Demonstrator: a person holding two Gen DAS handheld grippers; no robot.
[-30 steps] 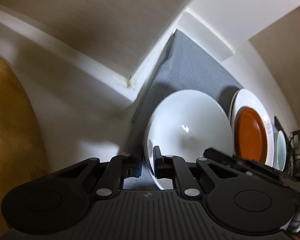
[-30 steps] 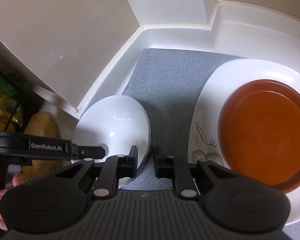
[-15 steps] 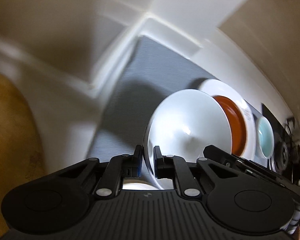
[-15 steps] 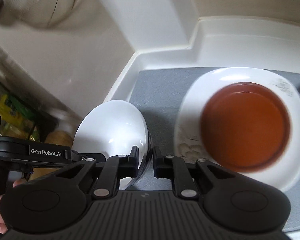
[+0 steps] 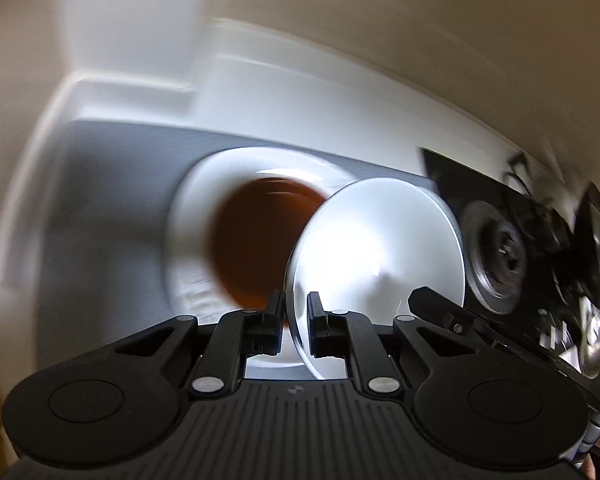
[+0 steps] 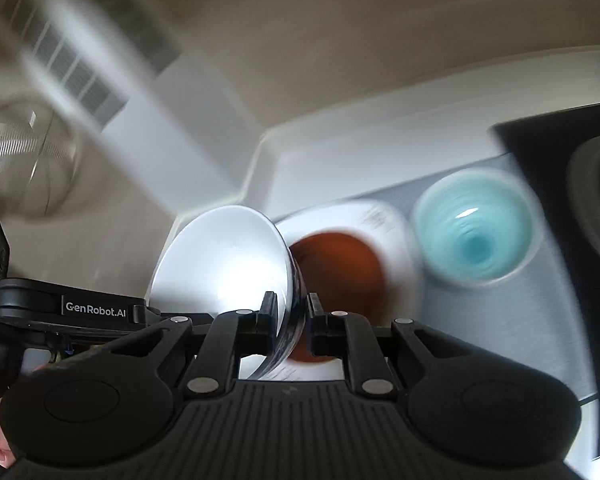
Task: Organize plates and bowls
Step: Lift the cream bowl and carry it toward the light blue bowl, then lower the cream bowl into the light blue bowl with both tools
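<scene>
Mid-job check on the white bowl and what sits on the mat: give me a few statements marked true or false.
1. Both claws grip the white bowl by its rim. True: the left claw and the right claw each pinch its edge.
2. The brown dish sits on a white plate. True.
3. The teal bowl is stacked inside the brown dish. False: it stands beside the plate on the grey mat.
4. The white bowl rests flat on the mat. False: it is held tilted on edge.
</scene>
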